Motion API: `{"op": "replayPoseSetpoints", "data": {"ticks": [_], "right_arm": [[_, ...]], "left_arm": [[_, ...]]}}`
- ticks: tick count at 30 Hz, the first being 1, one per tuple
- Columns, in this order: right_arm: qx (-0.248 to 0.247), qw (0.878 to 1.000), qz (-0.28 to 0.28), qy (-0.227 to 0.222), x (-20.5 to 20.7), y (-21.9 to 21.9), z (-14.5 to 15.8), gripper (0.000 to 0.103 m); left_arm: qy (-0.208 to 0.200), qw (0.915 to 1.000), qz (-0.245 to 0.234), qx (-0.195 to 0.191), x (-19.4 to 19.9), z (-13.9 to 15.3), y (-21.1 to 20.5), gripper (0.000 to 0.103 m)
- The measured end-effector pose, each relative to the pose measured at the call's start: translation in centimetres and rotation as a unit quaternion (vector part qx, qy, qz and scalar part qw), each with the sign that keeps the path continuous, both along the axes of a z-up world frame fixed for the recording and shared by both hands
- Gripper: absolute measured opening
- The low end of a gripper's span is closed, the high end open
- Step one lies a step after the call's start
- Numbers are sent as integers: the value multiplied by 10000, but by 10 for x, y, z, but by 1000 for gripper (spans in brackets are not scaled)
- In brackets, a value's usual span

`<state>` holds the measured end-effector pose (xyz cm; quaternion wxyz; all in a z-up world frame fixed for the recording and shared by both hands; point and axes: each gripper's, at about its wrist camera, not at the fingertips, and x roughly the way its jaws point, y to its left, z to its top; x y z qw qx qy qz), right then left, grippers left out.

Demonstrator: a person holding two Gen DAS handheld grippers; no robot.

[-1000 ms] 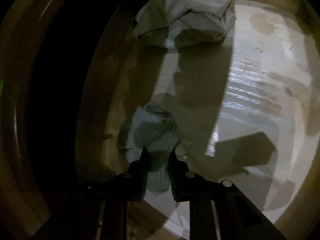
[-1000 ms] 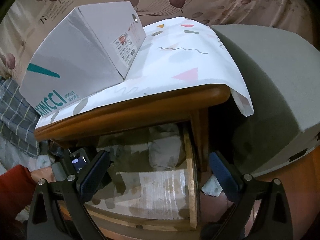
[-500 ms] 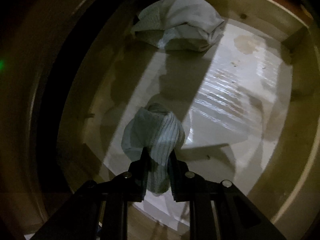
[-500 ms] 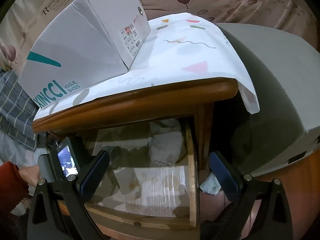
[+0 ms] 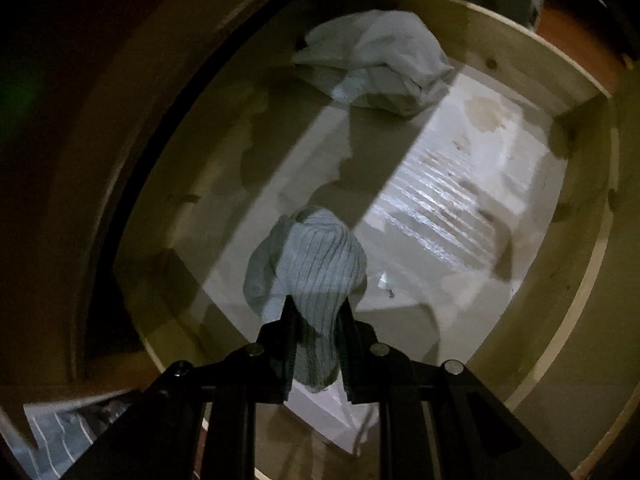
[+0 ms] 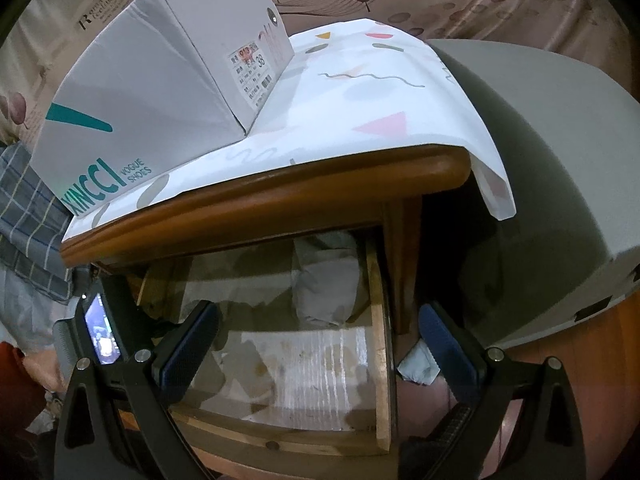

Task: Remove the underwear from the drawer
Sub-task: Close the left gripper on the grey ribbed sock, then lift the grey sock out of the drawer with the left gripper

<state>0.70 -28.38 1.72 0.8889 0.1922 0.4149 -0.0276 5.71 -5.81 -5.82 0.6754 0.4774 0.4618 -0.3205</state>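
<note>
Left hand-held gripper (image 5: 317,312): jaws clenched on a bundle of pale ribbed underwear (image 5: 310,268); the fabric bulges out beyond the fingertips and a fold hangs down between the two black fingers (image 5: 285,320); the bundle is held above the drawer floor, over the near left part of the drawer (image 5: 592,264).

Drawer: pulled out from under the tabletop (image 6: 280,196); pale wooden walls; the floor is covered by a glossy, stained liner (image 5: 448,216); a second, crumpled pale garment (image 5: 376,64) lies on the floor at the far side, against the far wall, well apart from the held bundle. In the right wrist view the same garment (image 6: 326,292) lies at the far right of the drawer, beside the right wall.

Right hand-held gripper (image 6: 318,344): jaws released, spread wide with nothing between the blue pads (image 6: 192,340); it hangs in front of the drawer opening, above the near edge.

Tabletop: brown wood with a rounded edge; a white patterned cloth (image 6: 380,100) covers it and droops over the right corner; a grey shoe box (image 6: 160,100) stands on the cloth at the left.

Left edge of the right wrist view: the body of the left tool with a small lit screen (image 6: 102,330); a red sleeve (image 6: 16,372) beside it.
</note>
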Motion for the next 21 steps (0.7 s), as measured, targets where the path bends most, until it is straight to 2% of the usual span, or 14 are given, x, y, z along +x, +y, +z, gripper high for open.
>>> {"op": "replayPoseSetpoints", "data": {"ticks": [10, 21], "right_arm": [[-148, 9999, 49, 69, 1, 4, -2, 99], [-381, 9991, 166, 115, 1, 12, -4, 99]], "left_arm": [[-109, 9968, 725, -322, -22, 27, 6, 18], [-156, 9866, 1427, -778, -34, 53, 20, 18]]}}
